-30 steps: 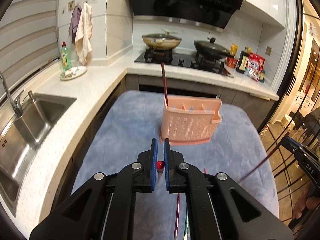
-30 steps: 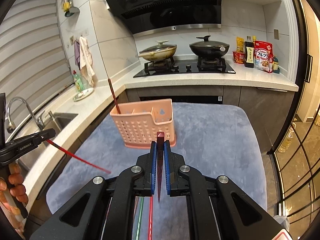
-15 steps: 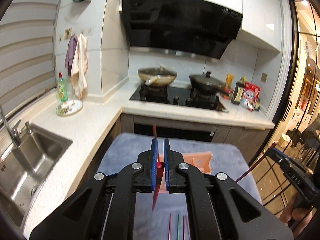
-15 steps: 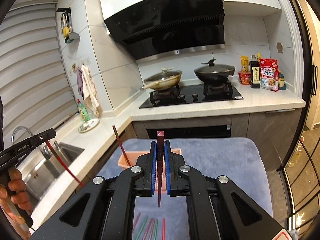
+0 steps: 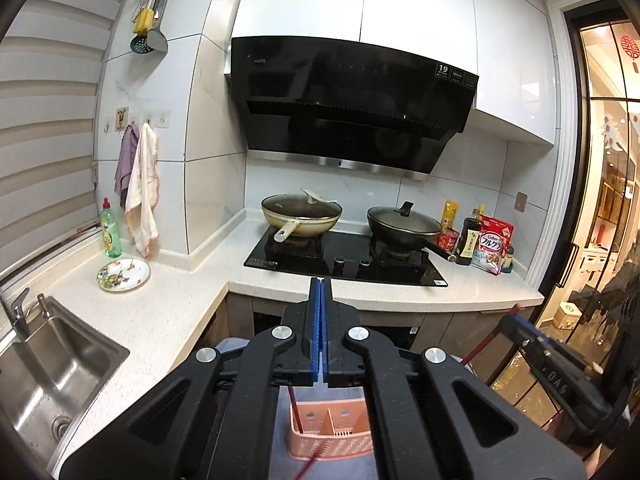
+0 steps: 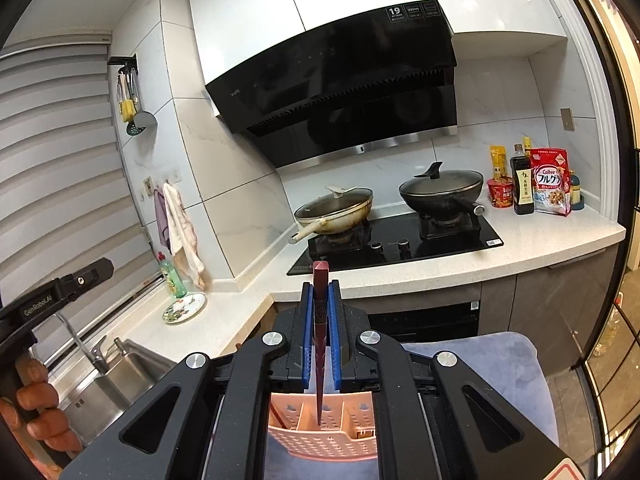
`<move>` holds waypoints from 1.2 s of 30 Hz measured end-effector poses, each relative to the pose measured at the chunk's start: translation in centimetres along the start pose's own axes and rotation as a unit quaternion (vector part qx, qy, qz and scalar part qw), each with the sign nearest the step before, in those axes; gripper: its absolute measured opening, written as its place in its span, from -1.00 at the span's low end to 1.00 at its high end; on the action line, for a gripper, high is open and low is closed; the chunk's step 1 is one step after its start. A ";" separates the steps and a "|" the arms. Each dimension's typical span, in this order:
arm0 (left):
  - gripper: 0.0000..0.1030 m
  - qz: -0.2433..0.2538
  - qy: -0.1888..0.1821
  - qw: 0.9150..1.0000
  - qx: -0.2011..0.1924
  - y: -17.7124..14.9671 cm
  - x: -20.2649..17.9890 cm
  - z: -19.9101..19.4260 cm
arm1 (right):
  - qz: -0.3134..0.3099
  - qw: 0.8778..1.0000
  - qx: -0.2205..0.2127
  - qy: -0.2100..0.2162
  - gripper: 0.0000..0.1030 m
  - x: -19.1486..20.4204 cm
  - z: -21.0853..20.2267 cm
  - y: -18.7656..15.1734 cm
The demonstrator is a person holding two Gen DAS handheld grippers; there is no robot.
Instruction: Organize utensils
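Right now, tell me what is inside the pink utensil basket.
One dark red chopstick stands in the left compartment of the pink utensil basket. The other visible compartments look empty; the gripper frames hide the basket's sides.

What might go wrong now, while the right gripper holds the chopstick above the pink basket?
1. The dark red chopstick is pinched only between the right gripper's narrow blue fingers, so it may tilt or slip.
2. Its lower tip hangs near a divider of the pink basket; it might strike the divider.
3. A chopstick already stands in the left compartment; the light basket could shift if bumped.
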State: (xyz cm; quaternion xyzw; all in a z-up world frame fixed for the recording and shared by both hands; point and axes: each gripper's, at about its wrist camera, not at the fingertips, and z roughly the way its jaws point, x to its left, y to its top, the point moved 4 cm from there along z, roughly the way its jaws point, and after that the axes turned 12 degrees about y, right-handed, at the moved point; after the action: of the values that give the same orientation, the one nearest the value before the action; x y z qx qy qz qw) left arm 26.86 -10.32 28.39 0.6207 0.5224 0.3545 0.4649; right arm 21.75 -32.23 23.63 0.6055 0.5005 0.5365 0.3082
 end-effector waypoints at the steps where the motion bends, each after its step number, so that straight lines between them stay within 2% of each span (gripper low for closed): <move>1: -1.00 -0.001 0.001 1.000 0.001 0.2 0.0 0.3 | -0.001 1.000 0.004 -0.001 -0.86 0.0 0.4 -0.1; 6: -1.00 0.001 -0.003 1.000 0.008 -0.5 0.5 0.2 | -0.014 1.000 0.016 -0.008 -0.86 0.0 0.4 -1.7; 9: -1.00 0.021 0.003 0.999 0.026 -2.2 0.8 0.1 | -0.018 1.000 0.015 -0.011 -0.86 -0.1 -0.8 -2.7; 15: -0.99 0.062 0.016 0.994 0.092 -8.5 1.5 0.5 | -0.024 0.999 0.005 -0.022 -0.86 -0.4 -4.8 -3.2; 21: -0.98 0.102 0.011 0.982 0.161 -16.3 1.0 0.9 | -0.031 0.998 0.013 -0.049 -0.86 -1.2 -9.3 -5.3; 27: -0.95 0.150 -0.016 0.963 0.222 -24.3 -2.7 1.7 | -0.019 0.995 0.033 -0.093 -0.86 -4.2 -11.9 -8.6; 29: -0.90 0.156 -0.028 0.959 0.235 -26.2 -4.0 2.1 | -0.005 0.994 0.044 -0.103 -0.86 -5.6 -12.6 -9.7; 32: -0.68 0.165 -0.040 0.953 0.249 -28.3 -5.9 2.8 | 0.006 0.992 0.055 -0.114 -0.87 -6.9 -13.3 -10.7; 34: -0.41 0.175 -0.051 0.950 0.253 -29.5 -7.6 3.5 | 0.008 0.990 0.063 -0.122 -0.86 -7.7 -13.6 -11.2; 36: -0.26 0.186 -0.057 0.949 0.250 -30.2 -8.8 4.2 | 0.006 0.989 0.069 -0.128 -0.86 -8.2 -13.6 -11.5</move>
State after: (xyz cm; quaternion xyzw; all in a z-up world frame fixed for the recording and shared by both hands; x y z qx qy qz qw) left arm 19.29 -19.15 -1.12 0.8221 0.4425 0.2569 0.2497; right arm 6.15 -38.63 13.54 0.6921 0.4891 0.4207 0.3238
